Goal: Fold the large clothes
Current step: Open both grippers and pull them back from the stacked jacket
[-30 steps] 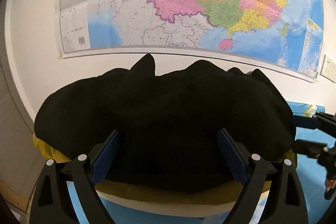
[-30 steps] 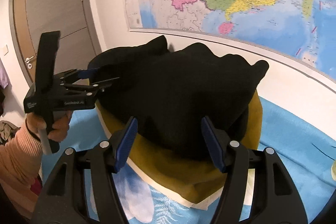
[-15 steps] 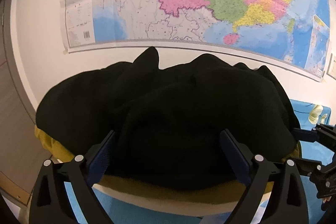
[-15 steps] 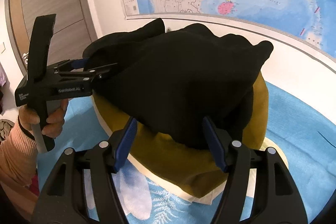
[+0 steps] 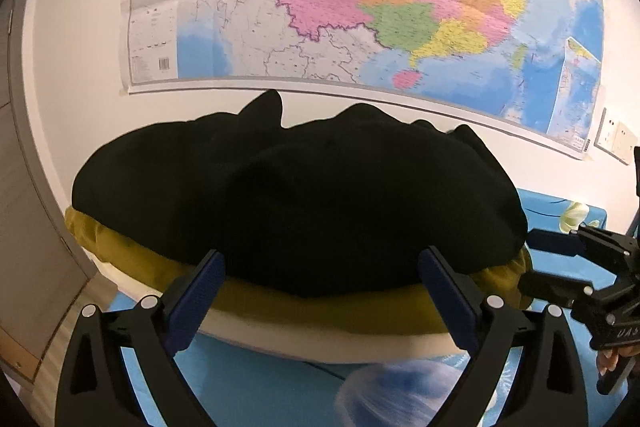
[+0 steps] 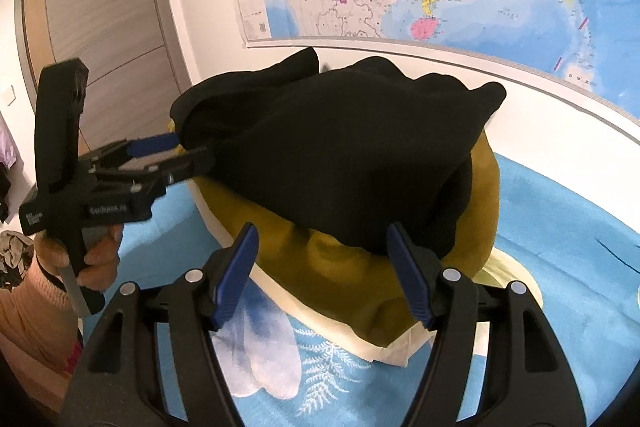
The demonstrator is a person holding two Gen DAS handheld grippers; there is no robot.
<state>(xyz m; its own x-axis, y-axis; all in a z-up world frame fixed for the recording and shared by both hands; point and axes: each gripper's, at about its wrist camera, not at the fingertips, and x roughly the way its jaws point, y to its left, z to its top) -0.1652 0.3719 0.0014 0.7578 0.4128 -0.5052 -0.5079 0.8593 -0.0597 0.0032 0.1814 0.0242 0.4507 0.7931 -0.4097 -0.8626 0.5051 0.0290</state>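
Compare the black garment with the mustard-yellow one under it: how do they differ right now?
The black garment lies on top, bunched into a mound with peaks; the mustard-yellow garment lies flatter beneath it, showing only as a band along the edges. The black one sits between the open fingers of both the left tool and right tool; the yellow one is below them. Both rest stacked on the blue patterned bedsheet.
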